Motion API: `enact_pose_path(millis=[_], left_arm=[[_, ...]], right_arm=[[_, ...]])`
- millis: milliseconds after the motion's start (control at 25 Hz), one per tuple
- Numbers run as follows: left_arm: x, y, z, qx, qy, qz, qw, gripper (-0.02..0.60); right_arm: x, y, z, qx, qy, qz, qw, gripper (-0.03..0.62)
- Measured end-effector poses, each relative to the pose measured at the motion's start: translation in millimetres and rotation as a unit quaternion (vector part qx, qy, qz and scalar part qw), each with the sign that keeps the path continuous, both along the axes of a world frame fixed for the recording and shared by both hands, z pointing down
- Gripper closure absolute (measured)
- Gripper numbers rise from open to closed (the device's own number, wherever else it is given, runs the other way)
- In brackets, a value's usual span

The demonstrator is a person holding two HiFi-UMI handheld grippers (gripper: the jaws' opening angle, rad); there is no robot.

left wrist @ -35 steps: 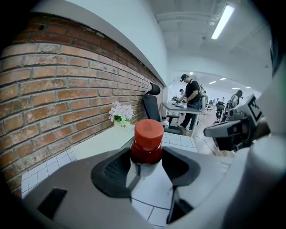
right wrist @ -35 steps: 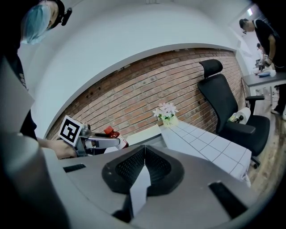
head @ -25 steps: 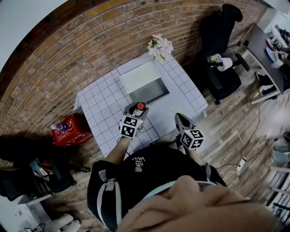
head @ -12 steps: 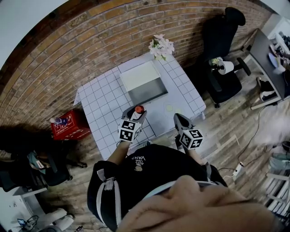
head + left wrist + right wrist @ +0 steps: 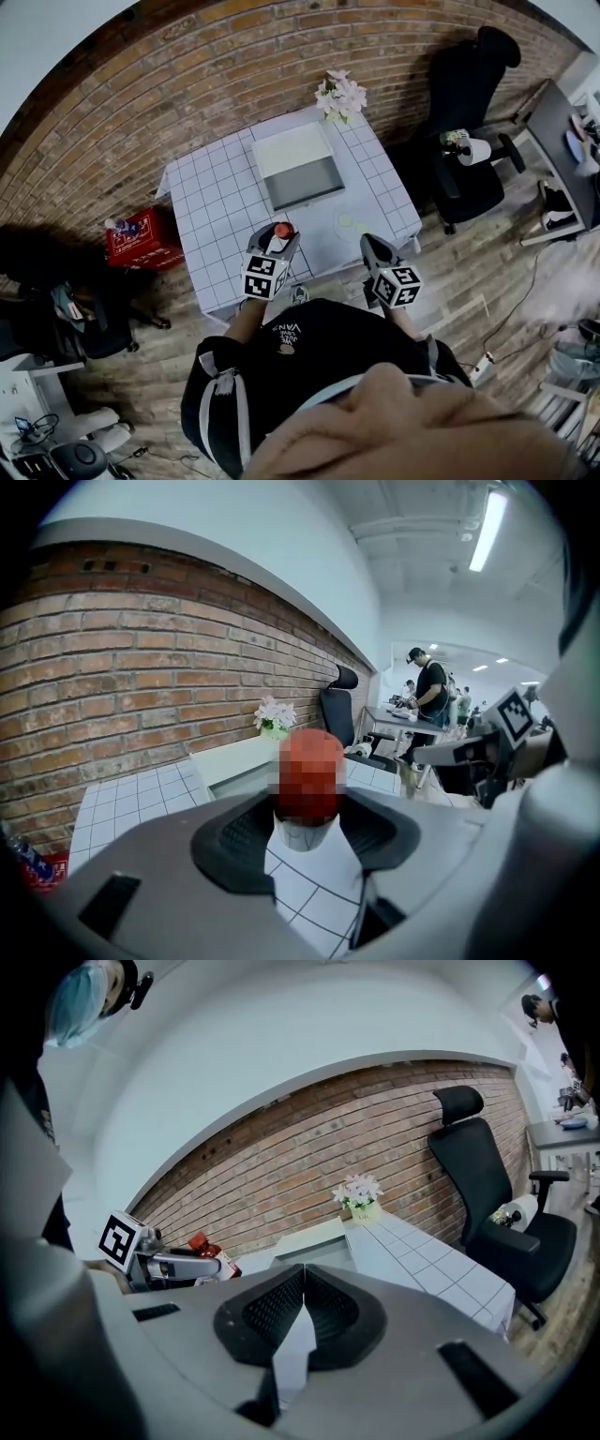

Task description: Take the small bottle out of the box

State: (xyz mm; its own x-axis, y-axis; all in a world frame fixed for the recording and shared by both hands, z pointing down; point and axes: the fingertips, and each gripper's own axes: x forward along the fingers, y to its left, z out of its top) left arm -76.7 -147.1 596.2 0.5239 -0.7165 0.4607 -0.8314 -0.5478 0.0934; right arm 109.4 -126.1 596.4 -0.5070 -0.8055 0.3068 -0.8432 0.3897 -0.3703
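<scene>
Left gripper [image 5: 277,237] grips the small bottle [image 5: 282,230] between wide-set jaws; right gripper [image 5: 302,1290] is closed and empty.
Tiled table [image 5: 211,216] bears the open box [image 5: 292,150] toward the brick wall; the red-capped bottle hangs outside it, above the table's near half.

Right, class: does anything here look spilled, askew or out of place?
Nothing stands out. The box sits flat on the table, the flowers stand upright, and the left gripper holds the bottle; no spill shows.
</scene>
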Motion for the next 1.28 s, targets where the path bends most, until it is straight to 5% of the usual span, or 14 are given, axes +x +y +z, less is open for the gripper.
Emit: enact_pose_path(millis=[1280], left_arm=[[17.9,118.1,10.8,-0.016,0.039,-0.104,0.9937,0.359]], right_arm=[[27.1,74.4,10.6,-0.009,0.022,-0.074,0.997,0.591]])
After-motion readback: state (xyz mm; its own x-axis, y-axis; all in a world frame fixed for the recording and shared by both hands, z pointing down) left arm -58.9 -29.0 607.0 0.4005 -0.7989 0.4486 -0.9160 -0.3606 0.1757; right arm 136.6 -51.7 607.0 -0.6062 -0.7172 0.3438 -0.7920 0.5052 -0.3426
